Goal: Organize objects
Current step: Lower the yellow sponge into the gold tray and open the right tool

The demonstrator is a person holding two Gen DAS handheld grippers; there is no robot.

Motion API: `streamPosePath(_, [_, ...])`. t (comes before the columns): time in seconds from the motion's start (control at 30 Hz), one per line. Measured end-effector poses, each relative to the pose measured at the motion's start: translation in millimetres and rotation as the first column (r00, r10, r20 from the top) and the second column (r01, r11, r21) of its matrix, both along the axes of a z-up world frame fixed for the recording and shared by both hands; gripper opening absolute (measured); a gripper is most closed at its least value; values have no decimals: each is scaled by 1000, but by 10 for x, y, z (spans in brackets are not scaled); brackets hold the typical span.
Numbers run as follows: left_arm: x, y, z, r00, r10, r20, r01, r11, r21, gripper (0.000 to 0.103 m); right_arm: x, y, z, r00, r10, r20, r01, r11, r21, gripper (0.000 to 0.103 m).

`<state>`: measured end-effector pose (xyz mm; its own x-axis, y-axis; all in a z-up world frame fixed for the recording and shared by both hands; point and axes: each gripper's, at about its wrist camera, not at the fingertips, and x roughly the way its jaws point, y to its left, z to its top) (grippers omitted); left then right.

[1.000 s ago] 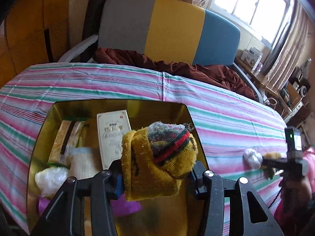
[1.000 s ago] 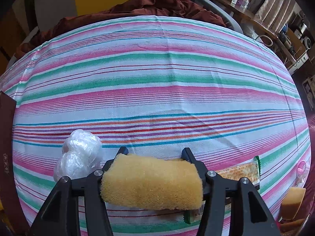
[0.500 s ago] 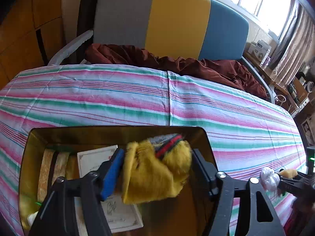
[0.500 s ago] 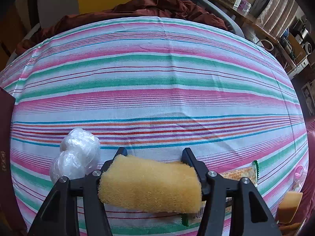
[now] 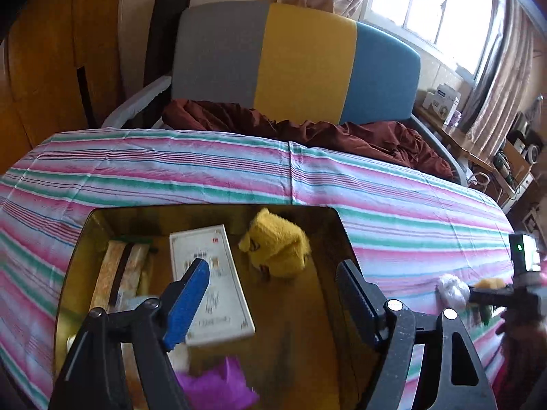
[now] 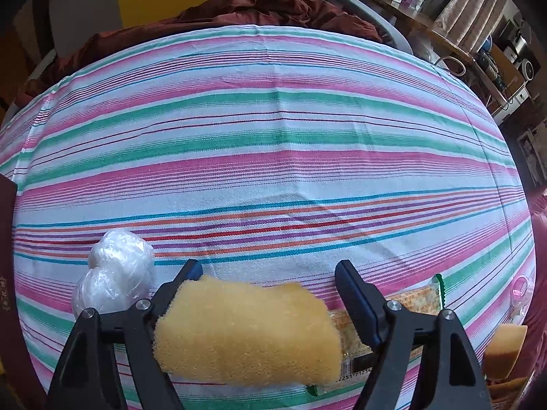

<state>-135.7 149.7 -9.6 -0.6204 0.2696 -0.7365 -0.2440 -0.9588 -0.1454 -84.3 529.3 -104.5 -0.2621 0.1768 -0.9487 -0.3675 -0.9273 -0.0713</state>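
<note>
Left gripper (image 5: 273, 273) jaws wide, nothing between them, above the box (image 5: 328, 235) holding the yellow sock (image 5: 277, 249); right gripper (image 6: 266, 273) jaws wide, sponge (image 6: 246, 331) against one finger only.

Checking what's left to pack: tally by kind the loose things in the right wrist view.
Sponges: 2, the yellow sponge at the right gripper and a tan foam wedge
Plastic-wrapped bundle: 1
Snack packet: 1
Small pink clear item: 1
Total: 5
</note>
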Motion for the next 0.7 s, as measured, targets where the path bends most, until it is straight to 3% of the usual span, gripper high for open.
streamPosePath(0.2, [467, -110, 69, 1000, -13, -12, 14, 999, 48, 78, -22, 41, -25, 1000, -12, -7, 12, 1000, -24, 79])
streamPosePath(0.3, [682, -140, 104, 999, -38, -25, 39, 998, 57, 78, -32, 44, -12, 1000, -10, -19, 9, 999, -44, 73])
streamPosePath(0.43, [872, -180, 99, 999, -45, -24, 46, 998, 49, 77, -16, 34, 20, 999, 8, -39, -10, 999, -50, 56])
streamPosePath(0.7, [1082, -314, 22, 999, -38, -10, 39, 998, 50, 77, -20, 5, 3, 999, 28, -36, -29, 999, -30, 56])
